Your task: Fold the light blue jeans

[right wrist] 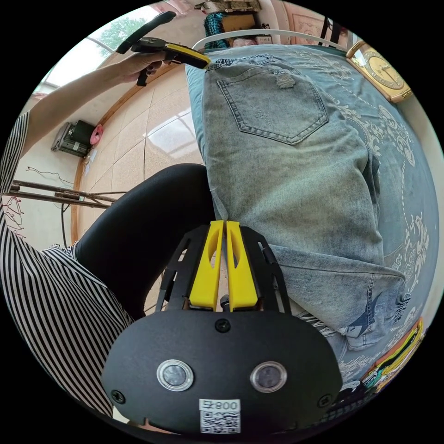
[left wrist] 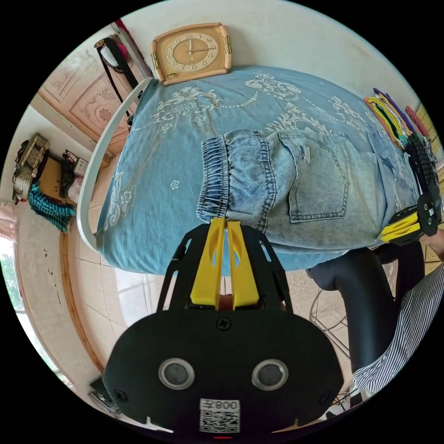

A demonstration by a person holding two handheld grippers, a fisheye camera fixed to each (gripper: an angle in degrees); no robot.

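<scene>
The left gripper [left wrist: 226,221], black-framed with yellow jaws, had its jaws pressed together at the near edge of the elasticated waistband of the light blue denim jeans [left wrist: 300,185]; the tips met the hem, and cloth appeared pinched between them. The right gripper [right wrist: 223,223], of the same make, stood with jaws drawn together at the near side seam of the jeans [right wrist: 286,175], further down the leg, apparently nipping the folded edge.

The jeans lay along the near edge of the bed, on a blue bedspread with white floral print [left wrist: 152,157], back pocket uppermost, one leg seemingly laid over the other. The frayed leg hems reached toward the bed's far end in the right gripper view, close to a stack of coloured items [right wrist: 393,356] at that corner. The person's knee in dark leggings [right wrist: 143,217] sat against the bed edge just below the garment.

Beyond the jeans, a beige square wall clock [left wrist: 191,52] rested at the bed's far edge against the wall.

Assessment: the denim looked soft but fairly heavy and would drape rather than hold shape. The waistband and side seam offered thick, secure purchase; lifting from single-layer cloth risked slippage or an uneven fold.
</scene>
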